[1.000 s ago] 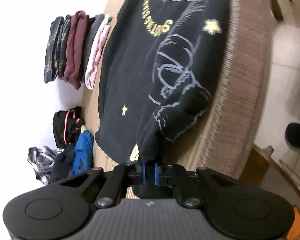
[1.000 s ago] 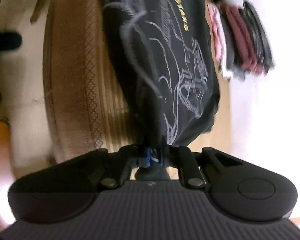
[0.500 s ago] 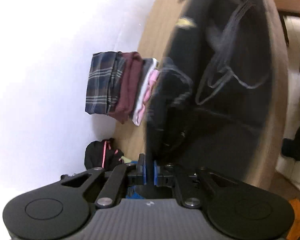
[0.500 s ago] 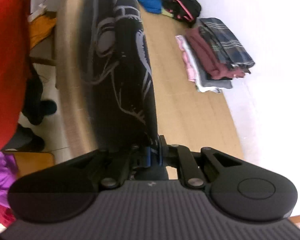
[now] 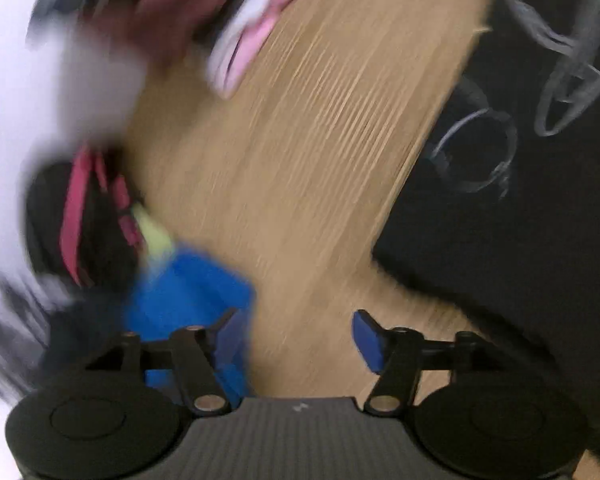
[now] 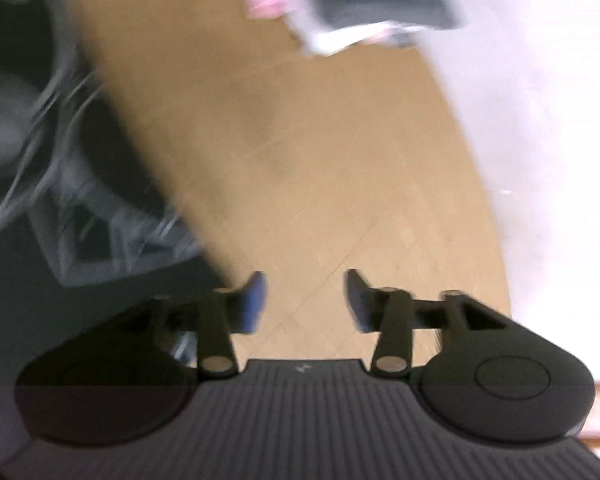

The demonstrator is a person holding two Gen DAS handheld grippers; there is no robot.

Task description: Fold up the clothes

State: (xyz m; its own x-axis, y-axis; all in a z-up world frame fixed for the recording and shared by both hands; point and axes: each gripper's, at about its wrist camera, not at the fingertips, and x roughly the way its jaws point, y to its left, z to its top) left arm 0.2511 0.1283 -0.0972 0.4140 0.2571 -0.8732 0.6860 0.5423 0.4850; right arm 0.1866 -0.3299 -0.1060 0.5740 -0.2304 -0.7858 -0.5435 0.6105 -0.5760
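Jaws on both your grippers were opening, with nothing between them. Your left gripper (image 5: pixel 296 334) hung over bare wood of the table (image 5: pixel 300 152), and your right gripper (image 6: pixel 306 300) did the same. The black sweatshirt (image 5: pixel 500 220) lay flat on the table, to the right of your left gripper and to the left of your right one, touched by neither. Left of the sweatshirt sat a heap with a blue garment (image 5: pixel 188 292) and a black one with pink stripes (image 5: pixel 80 216). Farther along the table lay the folded stack (image 5: pixel 236 40), badly blurred in both views.
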